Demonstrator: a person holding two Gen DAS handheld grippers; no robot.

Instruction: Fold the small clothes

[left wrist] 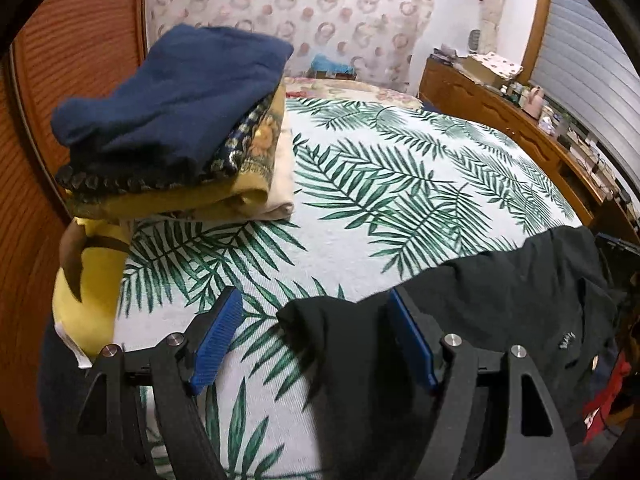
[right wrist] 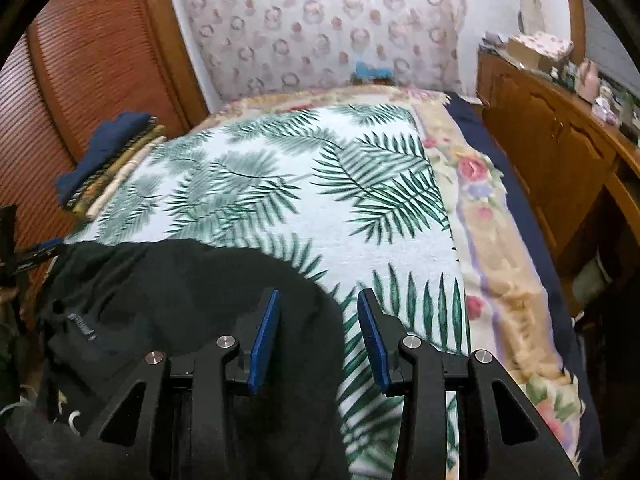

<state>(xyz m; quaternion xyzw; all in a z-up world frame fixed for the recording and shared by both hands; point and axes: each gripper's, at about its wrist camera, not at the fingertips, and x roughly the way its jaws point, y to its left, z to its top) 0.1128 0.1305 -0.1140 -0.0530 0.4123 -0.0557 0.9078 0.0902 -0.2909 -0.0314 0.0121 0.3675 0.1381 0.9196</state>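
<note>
A black garment [left wrist: 500,292] lies rumpled over the near edge of the palm-leaf bedspread [left wrist: 400,200]. My left gripper [left wrist: 314,300] stands open over its left corner; the cloth lies between the wide-apart blue pads [left wrist: 216,344], which do not press on it. In the right wrist view the same black garment [right wrist: 180,280] fills the lower left. My right gripper [right wrist: 318,296] is open above its right edge, and the pads [right wrist: 262,344] are clear of the cloth. A stack of folded clothes [left wrist: 172,120] with a navy piece on top sits at the bed's far left [right wrist: 108,156].
A louvered wooden door [left wrist: 80,60] runs along the left side of the bed. A cluttered wooden dresser [right wrist: 560,152] stands on the right. A floral blanket [right wrist: 500,260] borders the bedspread. Yellow fabric [left wrist: 88,280] hangs at the bed's near left.
</note>
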